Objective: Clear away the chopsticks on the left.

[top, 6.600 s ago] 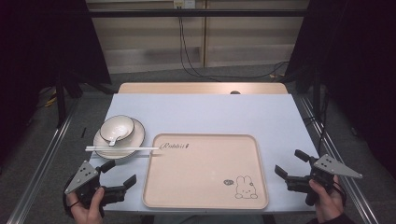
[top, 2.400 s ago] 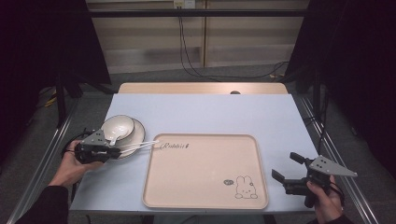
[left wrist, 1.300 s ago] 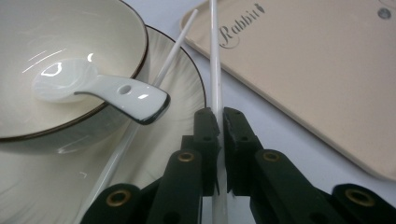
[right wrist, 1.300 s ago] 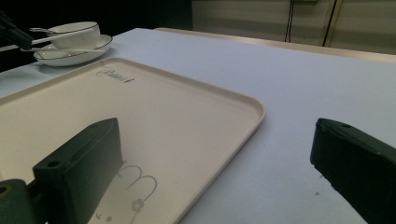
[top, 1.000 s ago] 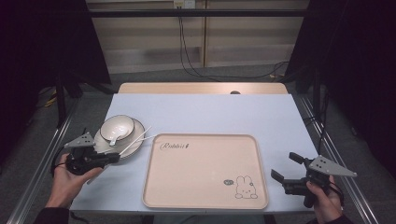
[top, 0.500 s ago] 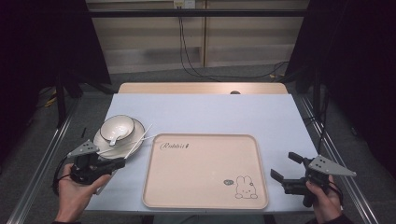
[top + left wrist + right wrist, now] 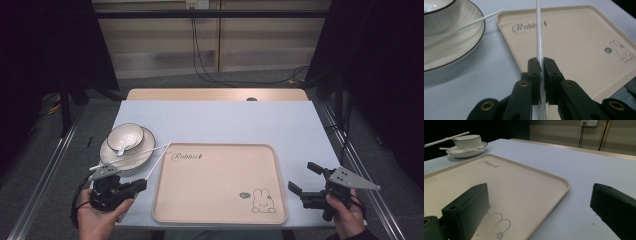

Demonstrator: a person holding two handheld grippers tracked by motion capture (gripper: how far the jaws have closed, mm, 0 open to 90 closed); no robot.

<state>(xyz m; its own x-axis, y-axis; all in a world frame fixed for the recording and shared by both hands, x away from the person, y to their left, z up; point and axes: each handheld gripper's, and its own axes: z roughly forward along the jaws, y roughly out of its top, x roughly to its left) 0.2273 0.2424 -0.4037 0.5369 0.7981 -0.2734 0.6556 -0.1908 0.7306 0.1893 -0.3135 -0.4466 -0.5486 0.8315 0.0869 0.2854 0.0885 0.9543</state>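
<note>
At seven o'clock on the tabletop (image 7: 220,125), the left claw (image 7: 541,67), clamped on one chopstick (image 7: 538,32), has drawn back from the plate (image 7: 142,155); right claw (image 7: 302,181) idles apart.

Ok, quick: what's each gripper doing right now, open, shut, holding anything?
Left gripper: shut on one white chopstick.
Right gripper: open, holding nothing, beside the tray.

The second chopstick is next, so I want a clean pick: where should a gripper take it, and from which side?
Take the chopstick at the tip that overhangs the plate rim toward the tray, coming from the tray side, jaws across the thin shaft. That end looks clear of the bowl. The left gripper already holds one.
</note>
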